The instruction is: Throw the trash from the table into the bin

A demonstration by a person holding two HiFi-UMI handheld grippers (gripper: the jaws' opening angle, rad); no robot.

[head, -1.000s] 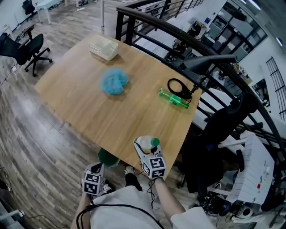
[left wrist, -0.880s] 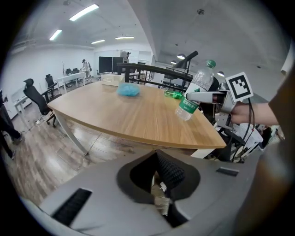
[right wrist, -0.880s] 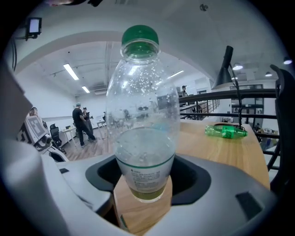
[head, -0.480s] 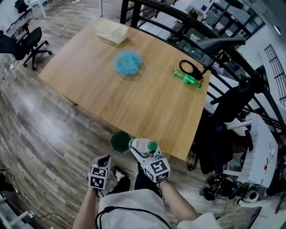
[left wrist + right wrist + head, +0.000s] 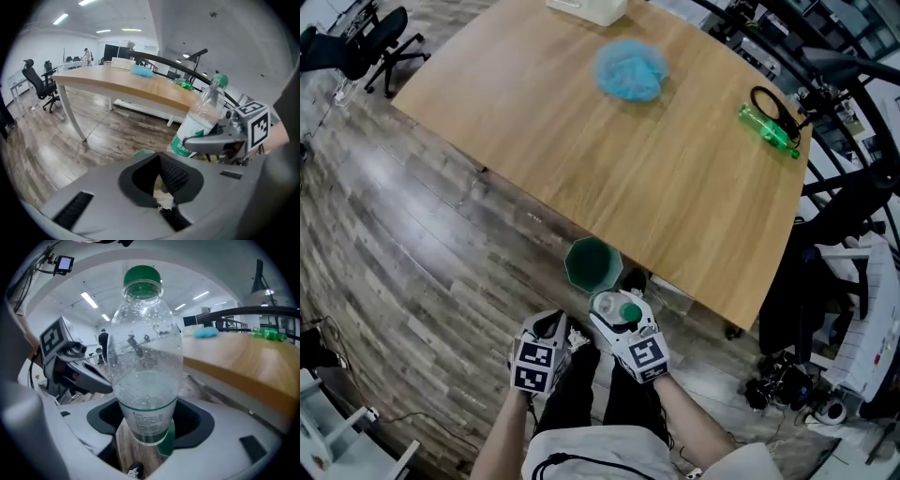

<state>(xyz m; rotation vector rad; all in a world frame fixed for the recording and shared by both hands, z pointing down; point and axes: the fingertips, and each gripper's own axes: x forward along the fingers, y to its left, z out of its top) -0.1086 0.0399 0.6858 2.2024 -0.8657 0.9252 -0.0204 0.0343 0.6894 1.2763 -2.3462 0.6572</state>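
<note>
A clear plastic bottle [image 5: 607, 304] with a green cap is in my right gripper [image 5: 615, 309], which is shut on its lower body [image 5: 146, 420]. It hangs just off the table's near edge, close above and on my side of the green bin [image 5: 592, 263], which stands on the floor partly under the table [image 5: 581, 159]. A sliver of the bin [image 5: 168, 439] shows below the bottle's base. My left gripper [image 5: 549, 327] is beside it on the left, jaws together with nothing in them [image 5: 161, 161]. A blue crumpled wad [image 5: 630, 69] and a green bottle [image 5: 766, 127] lie on the table.
A white box [image 5: 586, 9] sits at the table's far edge and a black cable loop [image 5: 773, 101] lies by the green bottle. Office chairs [image 5: 356, 42] stand far left. A dark chair and clutter [image 5: 825, 281] crowd the right. The person's legs are below the grippers.
Both grippers have drawn back from the table and sunk toward the floor, the bottle carried along. The bin, half hidden under the table edge before, now shows fully in front of the bottle.
</note>
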